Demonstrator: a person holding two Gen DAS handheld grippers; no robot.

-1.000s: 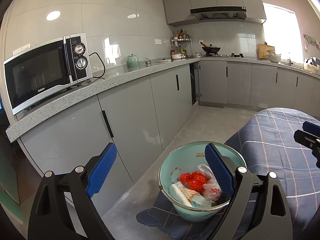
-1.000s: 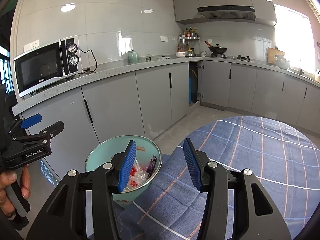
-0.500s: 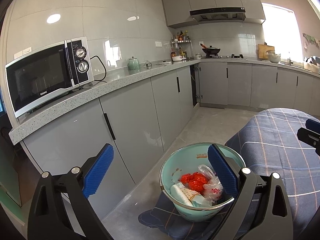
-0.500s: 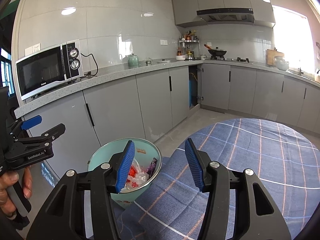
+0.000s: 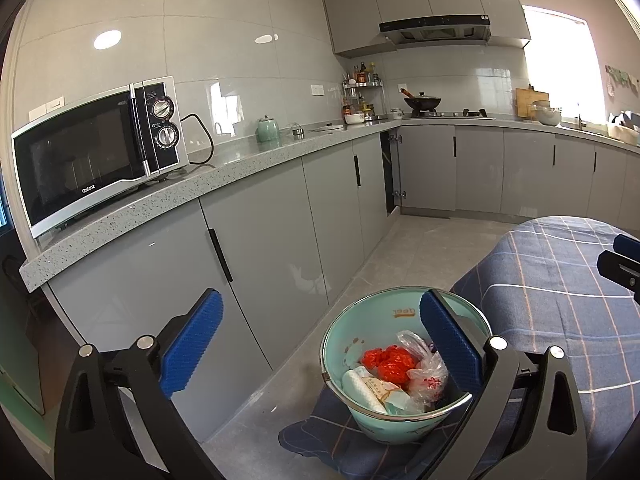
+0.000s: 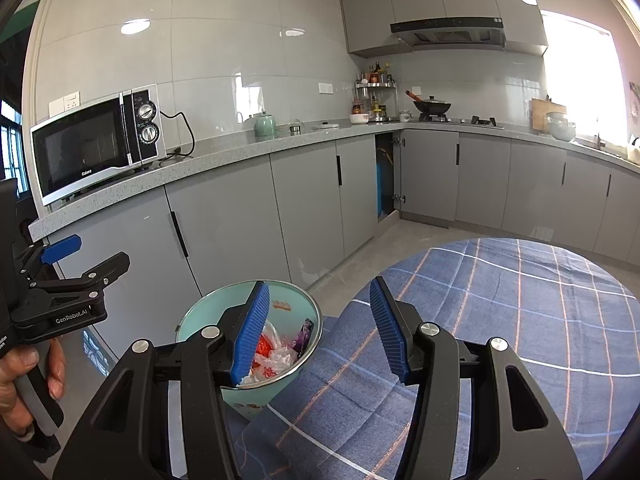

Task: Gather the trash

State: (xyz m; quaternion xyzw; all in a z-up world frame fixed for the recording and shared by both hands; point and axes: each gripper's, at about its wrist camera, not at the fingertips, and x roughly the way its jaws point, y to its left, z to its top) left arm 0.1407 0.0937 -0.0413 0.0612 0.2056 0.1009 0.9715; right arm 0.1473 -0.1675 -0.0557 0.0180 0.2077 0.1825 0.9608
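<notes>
A mint-green bin [image 5: 400, 312] stands at the edge of the table's blue plaid cloth [image 5: 560, 280]. Inside lie a red crumpled bag [image 5: 386, 362], a clear plastic bag [image 5: 424, 372] and a white paper wrap [image 5: 368, 388]. My left gripper [image 5: 320, 300] hovers just left of the bin, its jaws opening, with nothing held; its right finger overlaps the rim. My right gripper [image 6: 319, 286] is open and empty above the cloth [image 6: 520, 300], with the bin [image 6: 216, 312] behind its left finger. A hand [image 6: 24, 376] holds the left gripper [image 6: 92, 254].
A grey counter [image 5: 240, 184] with a microwave [image 5: 92, 156] runs along the left wall above grey cabinets [image 5: 260, 248]. One cabinet door [image 6: 386, 176] near the corner stands ajar. A wok [image 5: 422, 101] sits on the stove. Grey floor [image 5: 420, 240] lies beyond the bin.
The left gripper's jaws have spread wider. The right gripper's jaws have opened slightly. Both hands have stayed nearly in place.
</notes>
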